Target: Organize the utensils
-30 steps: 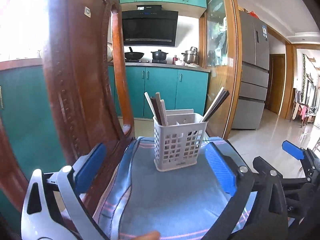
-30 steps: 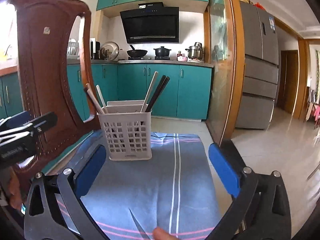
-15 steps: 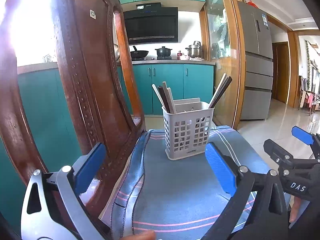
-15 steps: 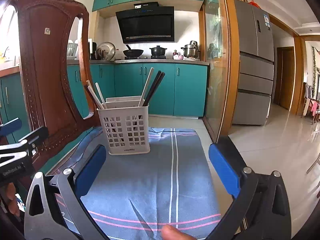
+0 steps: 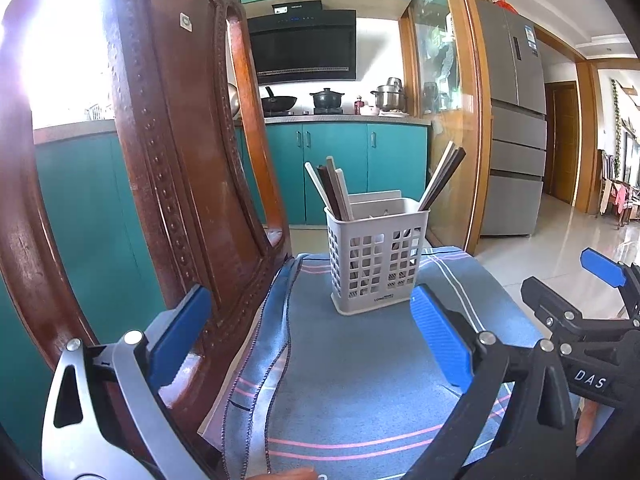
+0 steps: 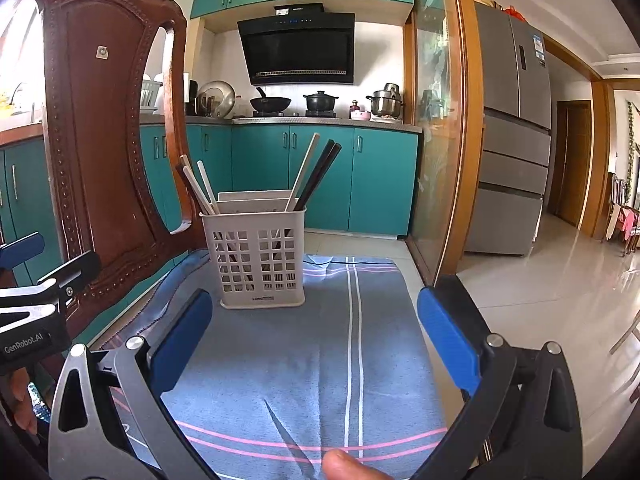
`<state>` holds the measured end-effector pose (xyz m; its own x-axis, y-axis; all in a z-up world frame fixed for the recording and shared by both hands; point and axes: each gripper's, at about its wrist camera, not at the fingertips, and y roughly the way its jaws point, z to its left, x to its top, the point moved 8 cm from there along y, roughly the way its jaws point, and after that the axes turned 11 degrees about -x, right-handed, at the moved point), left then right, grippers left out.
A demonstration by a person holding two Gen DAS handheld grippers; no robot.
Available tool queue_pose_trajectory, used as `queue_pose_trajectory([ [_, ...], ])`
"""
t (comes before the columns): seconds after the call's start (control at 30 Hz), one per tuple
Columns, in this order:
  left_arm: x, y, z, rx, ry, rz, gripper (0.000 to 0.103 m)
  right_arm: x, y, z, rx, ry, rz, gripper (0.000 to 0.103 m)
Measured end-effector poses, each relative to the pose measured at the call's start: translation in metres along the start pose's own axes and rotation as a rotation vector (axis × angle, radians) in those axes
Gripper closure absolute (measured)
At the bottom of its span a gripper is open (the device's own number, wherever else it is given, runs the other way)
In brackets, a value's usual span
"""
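caddy (image 6: 260,256) near cloth's (image 6: 320,360) far edge

— What do we see around us here?

— We see a blue-grey woven cloth with pink and white stripes (image 6: 320,360) spread flat in the near middle, and a dark carved wooden chair back (image 6: 108,136) rising on the left.

— And farther off?

— On the far wall we have teal cabinet doors (image 6: 320,180) under a grey countertop, a black range hood (image 6: 298,48) above, and beneath it a black wok (image 6: 270,103), a black lidded pot (image 6: 320,101) and a steel stockpot (image 6: 385,104). To the right stands a tall grey refrigerator (image 6: 516,136).
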<state>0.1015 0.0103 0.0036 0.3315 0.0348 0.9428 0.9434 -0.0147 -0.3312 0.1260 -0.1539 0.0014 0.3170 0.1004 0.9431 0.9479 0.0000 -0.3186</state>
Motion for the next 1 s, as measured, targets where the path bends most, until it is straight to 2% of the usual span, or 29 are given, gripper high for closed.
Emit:
queue_pose_trajectory([
  [1.0,-0.005,0.002,-0.014,0.002,0.018,0.013,0.003,-0.004,0.000,-0.001,-0.003,-0.019,0.001,0.003],
])
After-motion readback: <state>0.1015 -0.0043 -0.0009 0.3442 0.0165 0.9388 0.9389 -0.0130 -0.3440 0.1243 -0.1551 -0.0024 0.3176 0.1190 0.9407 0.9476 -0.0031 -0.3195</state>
